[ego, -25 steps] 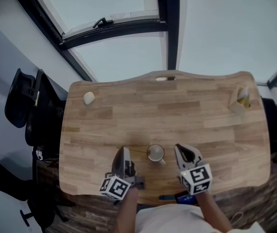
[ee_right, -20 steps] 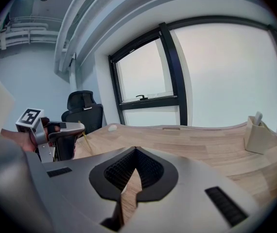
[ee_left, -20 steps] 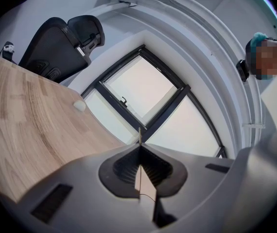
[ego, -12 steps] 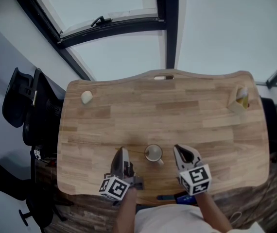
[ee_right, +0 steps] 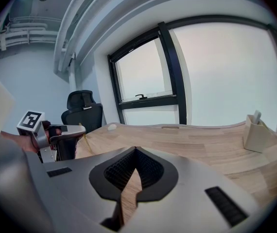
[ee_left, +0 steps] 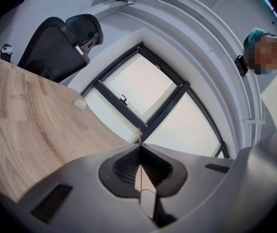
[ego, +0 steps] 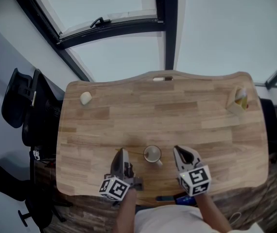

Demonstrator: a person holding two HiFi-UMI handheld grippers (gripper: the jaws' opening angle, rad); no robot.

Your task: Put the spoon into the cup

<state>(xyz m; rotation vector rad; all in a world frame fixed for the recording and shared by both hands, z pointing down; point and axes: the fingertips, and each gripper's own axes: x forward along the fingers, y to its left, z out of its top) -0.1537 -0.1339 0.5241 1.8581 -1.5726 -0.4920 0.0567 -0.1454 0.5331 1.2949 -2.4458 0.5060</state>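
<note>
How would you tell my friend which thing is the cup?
Look at the wooden table and find its near edge, where the left gripper with the thin spoon and the right gripper point. The cup stands just between them. It is the only round, open-topped thing, while the pale lump and beige box sit at the far corners.

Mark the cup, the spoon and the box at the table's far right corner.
cup (ego: 152,154): head view, its pale inside.
spoon (ee_left: 139,136): left gripper view, the thin end of its handle.
box (ego: 238,105): head view, its near wall.
</note>
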